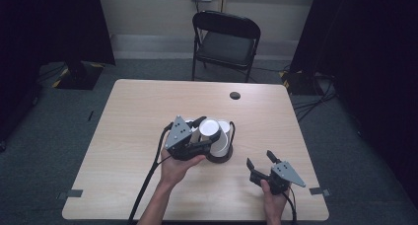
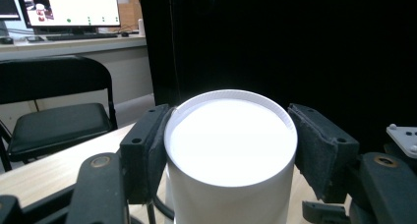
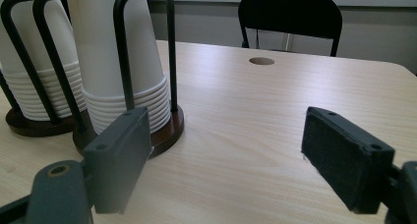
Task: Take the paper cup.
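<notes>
From above, my left gripper [image 1: 199, 132] clasps the white paper cup [image 1: 209, 128] atop the stack in the black wire holder [image 1: 220, 156] mid-table; my right gripper [image 1: 260, 160] hovers nearby, jaws spread and empty. Along my left jaws, both pads press the cup's [image 2: 231, 140] sides. Along my right jaws, two stacks of upturned cups [image 3: 123, 62] stand on dark wooden bases [image 3: 167, 130] on the pale wooden table [image 3: 275, 111].
</notes>
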### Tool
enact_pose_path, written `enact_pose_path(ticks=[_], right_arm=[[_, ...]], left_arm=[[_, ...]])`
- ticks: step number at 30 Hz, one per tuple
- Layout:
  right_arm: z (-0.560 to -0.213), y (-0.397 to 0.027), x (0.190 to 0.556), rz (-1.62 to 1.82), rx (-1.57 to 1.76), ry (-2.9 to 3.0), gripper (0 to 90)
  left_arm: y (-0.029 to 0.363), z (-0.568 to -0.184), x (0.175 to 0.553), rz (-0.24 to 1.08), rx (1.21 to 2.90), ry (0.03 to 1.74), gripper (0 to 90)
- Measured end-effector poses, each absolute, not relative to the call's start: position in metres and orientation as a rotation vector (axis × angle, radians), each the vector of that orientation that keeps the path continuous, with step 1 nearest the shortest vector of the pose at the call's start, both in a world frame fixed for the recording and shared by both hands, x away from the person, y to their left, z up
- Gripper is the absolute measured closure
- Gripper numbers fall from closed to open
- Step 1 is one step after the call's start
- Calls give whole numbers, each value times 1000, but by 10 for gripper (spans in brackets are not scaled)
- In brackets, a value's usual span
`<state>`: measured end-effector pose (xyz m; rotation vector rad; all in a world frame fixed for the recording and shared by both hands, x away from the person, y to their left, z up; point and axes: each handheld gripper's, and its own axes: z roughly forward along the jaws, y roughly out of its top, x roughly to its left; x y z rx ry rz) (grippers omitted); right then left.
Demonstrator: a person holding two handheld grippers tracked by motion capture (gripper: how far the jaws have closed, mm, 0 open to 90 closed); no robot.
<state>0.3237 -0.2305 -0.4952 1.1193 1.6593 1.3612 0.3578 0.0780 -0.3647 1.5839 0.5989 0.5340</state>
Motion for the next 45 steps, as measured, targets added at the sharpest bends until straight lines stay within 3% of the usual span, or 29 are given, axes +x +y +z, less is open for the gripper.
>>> enact_pose_path(ticks=[13, 24, 32, 45], right_arm=[[-495, -228, 323, 1338, 1105, 1668, 179], [-494, -204, 313, 1327, 993, 1802, 199], [-494, -180, 299, 1441, 907, 1838, 311], [-493, -153, 287, 1588, 676, 1883, 390]], left_arm=[[95, -372, 344, 387, 1524, 632, 349], [103, -387, 340, 339, 1537, 678, 350], [111, -402, 336, 267, 1502, 720, 350], [122, -420, 333, 136, 1451, 799, 352]])
